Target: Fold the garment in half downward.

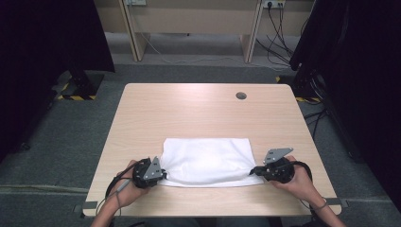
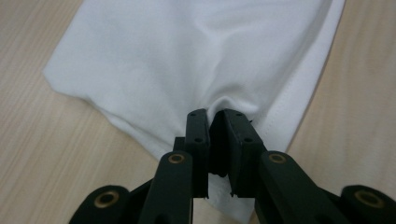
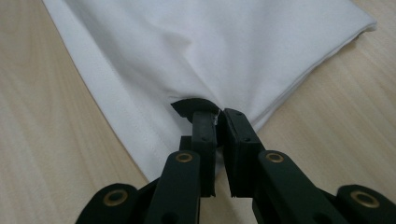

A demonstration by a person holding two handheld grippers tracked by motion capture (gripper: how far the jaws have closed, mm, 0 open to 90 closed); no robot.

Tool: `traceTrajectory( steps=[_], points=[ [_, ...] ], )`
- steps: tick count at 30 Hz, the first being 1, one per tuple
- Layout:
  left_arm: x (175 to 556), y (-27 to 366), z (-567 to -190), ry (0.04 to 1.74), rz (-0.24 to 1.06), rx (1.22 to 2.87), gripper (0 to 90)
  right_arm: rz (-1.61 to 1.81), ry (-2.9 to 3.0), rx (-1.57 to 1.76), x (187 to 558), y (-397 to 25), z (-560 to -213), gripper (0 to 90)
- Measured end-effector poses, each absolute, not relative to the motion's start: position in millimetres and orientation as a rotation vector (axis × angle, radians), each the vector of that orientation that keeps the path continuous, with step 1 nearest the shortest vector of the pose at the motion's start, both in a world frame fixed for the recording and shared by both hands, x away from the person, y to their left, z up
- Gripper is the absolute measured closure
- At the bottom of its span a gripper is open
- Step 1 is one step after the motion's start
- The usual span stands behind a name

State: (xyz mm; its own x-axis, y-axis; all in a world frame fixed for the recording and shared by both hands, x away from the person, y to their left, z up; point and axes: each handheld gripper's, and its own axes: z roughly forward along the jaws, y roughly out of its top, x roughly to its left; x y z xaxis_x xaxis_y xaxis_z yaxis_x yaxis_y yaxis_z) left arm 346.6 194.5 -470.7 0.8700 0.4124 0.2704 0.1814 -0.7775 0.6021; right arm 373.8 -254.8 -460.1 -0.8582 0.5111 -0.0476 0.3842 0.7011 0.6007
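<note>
White cloth [image 1: 206, 161], folded into a rectangle, lies flat on the wooden bench [image 1: 189, 109], close to its near edge and roughly midway between its left and right edges. From the high view, your left tongs [image 1: 163, 174] meet the cloth's near left corner and your right tongs [image 1: 253, 170] meet its near right corner, a hand behind each. A small round hole [image 1: 241, 95] sits toward the bench's far right corner.

Looking along your left tongs [image 2: 215, 122], the black jaws are clenched on a pinch of cloth [image 2: 187, 56], which puckers upward between them.

Along your right tongs [image 3: 217, 122], the jaws likewise grip a bunched corner of the cloth [image 3: 210, 51], its stitched hem running off beside them.
</note>
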Motion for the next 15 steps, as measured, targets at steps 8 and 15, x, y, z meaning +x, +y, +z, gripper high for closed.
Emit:
traceTrajectory(
  steps=[8, 15],
  points=[
    [367, 192, -471, 0.449, 0.552, 2.459, 79.2, 0.874, 2.667, 0.757, 389, -253, -460, 83.7],
    [376, 192, -470, 0.464, 0.561, 2.458, 79.2, 0.866, 2.653, 0.773, 397, -252, -460, 83.6]
  ],
)
